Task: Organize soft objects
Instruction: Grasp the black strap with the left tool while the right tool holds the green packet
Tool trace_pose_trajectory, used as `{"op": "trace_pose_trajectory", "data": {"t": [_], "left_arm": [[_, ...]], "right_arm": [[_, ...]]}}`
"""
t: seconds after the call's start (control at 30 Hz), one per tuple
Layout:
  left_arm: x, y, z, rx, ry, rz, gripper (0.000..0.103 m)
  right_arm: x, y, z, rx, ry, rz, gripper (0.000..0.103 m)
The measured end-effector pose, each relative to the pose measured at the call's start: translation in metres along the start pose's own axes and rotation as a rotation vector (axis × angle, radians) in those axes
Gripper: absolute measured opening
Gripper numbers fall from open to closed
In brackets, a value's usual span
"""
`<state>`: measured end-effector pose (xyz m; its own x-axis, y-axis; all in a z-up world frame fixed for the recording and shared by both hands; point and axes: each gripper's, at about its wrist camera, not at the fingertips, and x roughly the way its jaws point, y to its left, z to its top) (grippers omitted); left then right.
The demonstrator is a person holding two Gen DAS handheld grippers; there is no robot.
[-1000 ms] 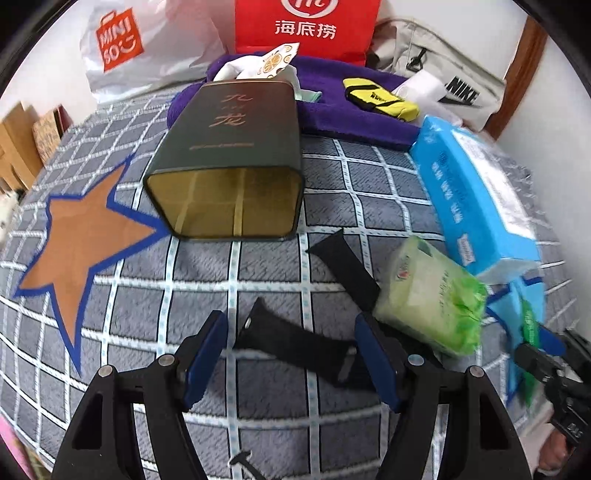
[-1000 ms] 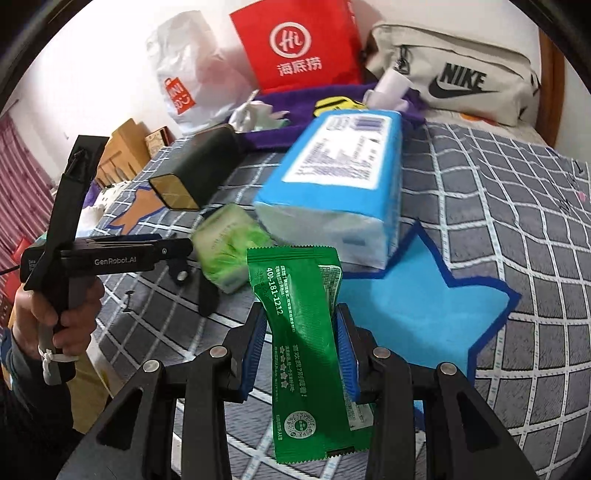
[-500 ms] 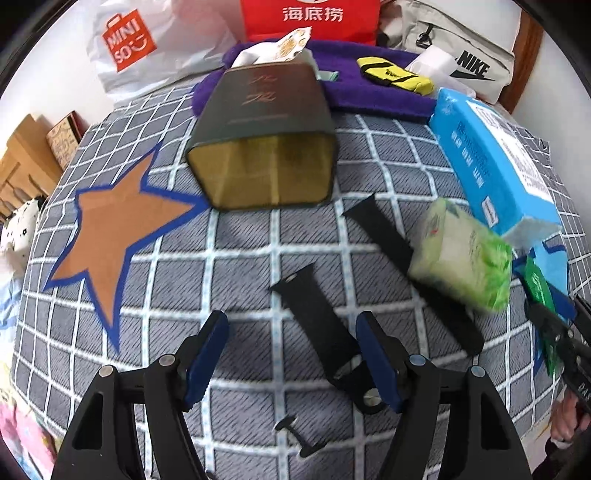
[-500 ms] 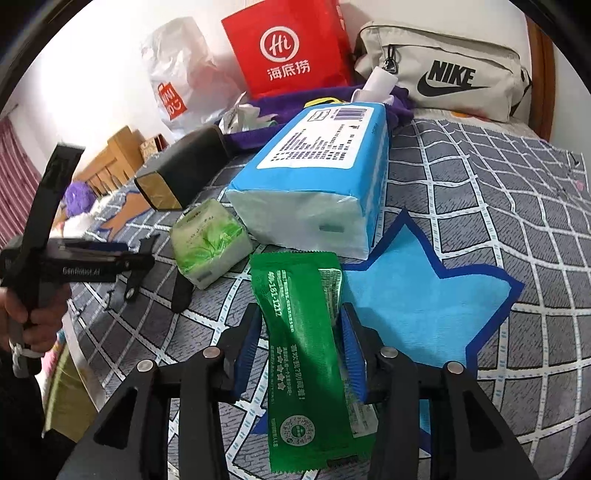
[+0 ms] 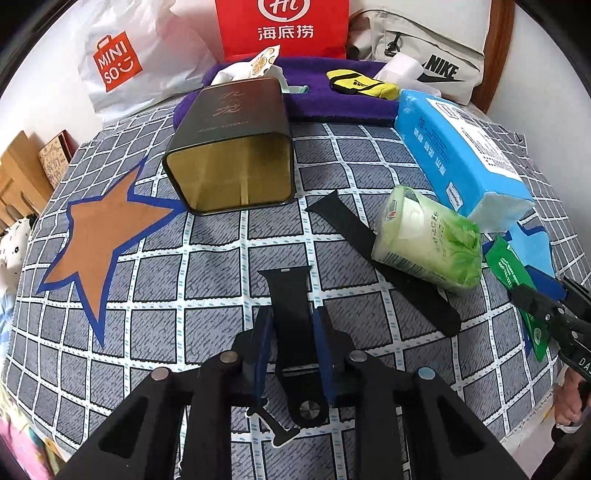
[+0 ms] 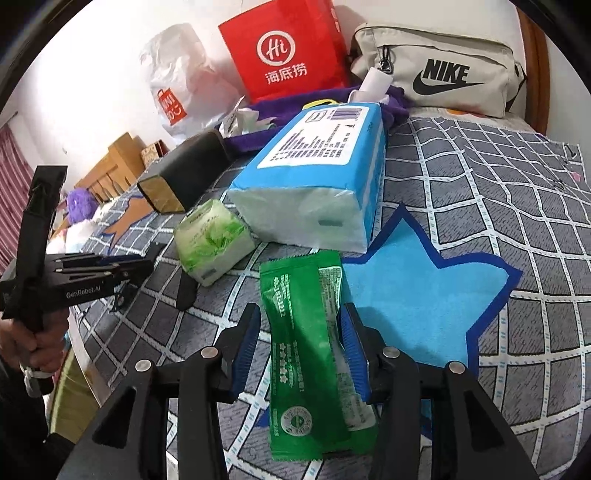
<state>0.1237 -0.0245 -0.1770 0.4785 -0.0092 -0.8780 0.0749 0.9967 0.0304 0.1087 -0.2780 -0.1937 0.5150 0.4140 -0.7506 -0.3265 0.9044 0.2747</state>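
My left gripper (image 5: 291, 317) is shut on a black watch strap (image 5: 290, 299) that lies on the checked bedspread. A second black strap (image 5: 391, 273) lies to its right, partly under a green tissue pack (image 5: 432, 236). My right gripper (image 6: 301, 328) is shut on a green sachet (image 6: 306, 332), just above the blue star patch (image 6: 413, 291). The sachet also shows in the left wrist view (image 5: 511, 273). A dark open tin (image 5: 232, 147) lies on its side behind the straps. A blue tissue pack (image 6: 317, 177) lies behind the sachet.
A purple towel (image 5: 332, 99) at the back holds a yellow sock (image 5: 362, 85) and wrappers. A red bag (image 5: 284, 29), a white Miniso bag (image 5: 122, 62) and a Nike bag (image 6: 443, 70) stand against the wall. The bed edge is close on the near side.
My left gripper has moved to the strap and closed on it. The right gripper has kept hold of the green sachet and moved slightly forward.
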Motion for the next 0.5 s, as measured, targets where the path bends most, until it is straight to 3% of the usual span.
{"op": "trace_pose_trajectory", "data": {"t": [0.07,0.2,0.3,0.5], "left_arm": [[0.000,-0.002,-0.001,0.006,-0.006,0.009,0.025],[0.000,-0.005,-0.004,0.009,-0.022,0.020,0.025],[0.000,-0.005,-0.004,0.027,-0.048,0.005,0.021],[-0.005,0.006,-0.004,-0.021,-0.039,-0.071,0.020]], "right_arm": [[-0.002,0.000,-0.001,-0.010,0.016,0.009,0.052],[-0.003,0.005,-0.006,-0.043,0.020,-0.015,0.053],[0.000,0.011,-0.008,-0.080,-0.007,-0.110,0.033],[-0.006,0.011,-0.003,-0.048,0.008,-0.095,0.024]]}}
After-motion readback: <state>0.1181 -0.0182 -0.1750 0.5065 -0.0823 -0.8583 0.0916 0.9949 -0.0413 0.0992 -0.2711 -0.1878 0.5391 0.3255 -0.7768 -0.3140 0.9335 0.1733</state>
